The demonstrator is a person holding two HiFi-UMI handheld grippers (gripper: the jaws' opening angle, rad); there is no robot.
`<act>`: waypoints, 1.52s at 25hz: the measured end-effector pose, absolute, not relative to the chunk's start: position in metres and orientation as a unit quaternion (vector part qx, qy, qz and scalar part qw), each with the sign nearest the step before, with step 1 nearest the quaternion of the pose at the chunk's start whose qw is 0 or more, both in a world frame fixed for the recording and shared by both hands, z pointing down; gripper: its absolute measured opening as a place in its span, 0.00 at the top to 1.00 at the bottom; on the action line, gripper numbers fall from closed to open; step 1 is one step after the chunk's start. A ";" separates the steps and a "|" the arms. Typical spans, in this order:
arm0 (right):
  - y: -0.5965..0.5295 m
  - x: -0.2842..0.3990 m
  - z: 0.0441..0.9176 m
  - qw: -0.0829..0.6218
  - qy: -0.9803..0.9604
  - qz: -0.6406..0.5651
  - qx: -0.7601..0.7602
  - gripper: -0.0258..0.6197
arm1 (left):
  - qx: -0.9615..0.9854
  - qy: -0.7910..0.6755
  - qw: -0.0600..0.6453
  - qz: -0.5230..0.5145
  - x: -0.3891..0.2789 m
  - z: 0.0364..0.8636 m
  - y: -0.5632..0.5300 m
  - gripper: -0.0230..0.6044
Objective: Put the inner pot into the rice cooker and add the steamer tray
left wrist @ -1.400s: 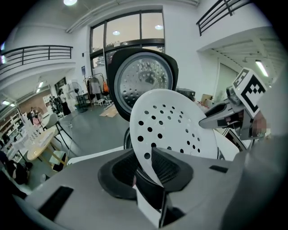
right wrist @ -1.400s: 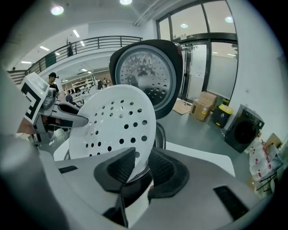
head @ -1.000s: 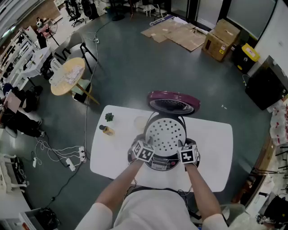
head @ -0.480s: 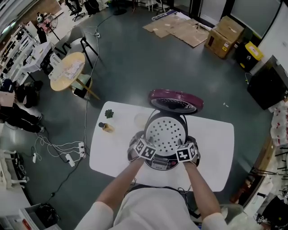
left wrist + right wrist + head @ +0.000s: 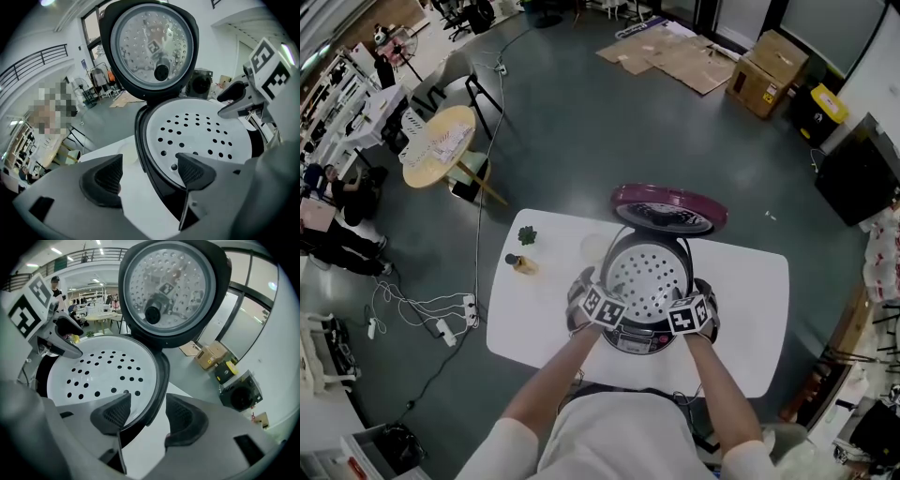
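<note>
1. My left gripper has just been opening: jaws wide, straddling the rim of the rice cooker, gripping nothing
2. My right gripper has just been opening too, released astride the opposite rim
3. The steamer tray sits inside the rice cooker

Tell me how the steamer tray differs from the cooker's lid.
The steamer tray is white; the lid is maroon outside with a shiny inner plate. The tray lies flat inside the rice cooker; the lid stands open behind it. Both are round and dotted with holes or dimples.
</note>
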State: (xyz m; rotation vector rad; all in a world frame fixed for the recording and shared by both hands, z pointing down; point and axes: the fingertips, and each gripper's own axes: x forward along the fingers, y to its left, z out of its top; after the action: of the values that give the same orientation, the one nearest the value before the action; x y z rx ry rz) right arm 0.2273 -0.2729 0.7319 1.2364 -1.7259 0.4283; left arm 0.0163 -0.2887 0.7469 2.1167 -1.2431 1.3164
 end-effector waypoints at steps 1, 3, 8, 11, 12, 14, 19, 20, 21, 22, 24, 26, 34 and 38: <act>-0.274 0.228 0.732 0.469 -0.703 0.173 0.507 0.58 | 0.748 -0.438 0.178 0.465 0.017 0.747 -0.290 0.35; -0.274 0.228 0.732 0.465 -0.702 0.171 0.513 0.58 | 0.750 -0.439 0.178 0.462 0.014 0.745 -0.290 0.35; -0.266 0.230 0.720 0.444 -0.703 0.170 0.529 0.58 | 0.761 -0.447 0.190 0.430 0.004 0.729 -0.279 0.36; -0.257 0.222 0.708 0.425 -0.711 0.171 0.533 0.59 | 0.777 -0.442 0.196 0.404 0.003 0.719 -0.267 0.38; -0.253 0.218 0.703 0.417 -0.716 0.171 0.534 0.59 | 0.784 -0.438 0.197 0.393 0.003 0.714 -0.264 0.40; -0.245 0.211 0.690 0.399 -0.723 0.175 0.537 0.60 | 0.800 -0.431 0.204 0.364 0.005 0.700 -0.256 0.42; -0.223 0.199 0.651 0.348 -0.737 0.183 0.550 0.64 | 0.836 -0.418 0.222 0.276 0.005 0.649 -0.238 0.47; -0.218 0.198 0.643 0.341 -0.739 0.177 0.553 0.64 | 0.841 -0.416 0.218 0.269 0.003 0.641 -0.235 0.48; -0.213 0.197 0.634 0.335 -0.740 0.172 0.557 0.65 | 0.845 -0.412 0.215 0.264 0.002 0.633 -0.230 0.50; -0.206 0.195 0.625 0.330 -0.741 0.169 0.559 0.66 | 0.849 -0.407 0.212 0.261 0.000 0.626 -0.225 0.52; -0.192 0.191 0.607 0.318 -0.743 0.170 0.564 0.68 | 0.857 -0.395 0.209 0.256 -0.003 0.614 -0.212 0.54; -0.177 0.188 0.592 0.304 -0.743 0.170 0.572 0.70 | 0.865 -0.382 0.205 0.252 -0.005 0.605 -0.197 0.57; -0.128 0.172 0.554 0.247 -0.745 0.164 0.597 0.79 | 0.887 -0.371 0.159 0.227 -0.019 0.572 -0.159 0.65; -0.104 0.165 0.541 0.227 -0.752 0.155 0.599 0.83 | 0.900 -0.356 0.140 0.208 -0.021 0.555 -0.135 0.72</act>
State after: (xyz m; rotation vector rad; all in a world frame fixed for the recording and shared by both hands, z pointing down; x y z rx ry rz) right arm 0.1646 -0.1039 0.5405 1.6512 -2.0711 0.4283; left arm -0.0212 -0.1346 0.5549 2.6005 -1.0290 0.5996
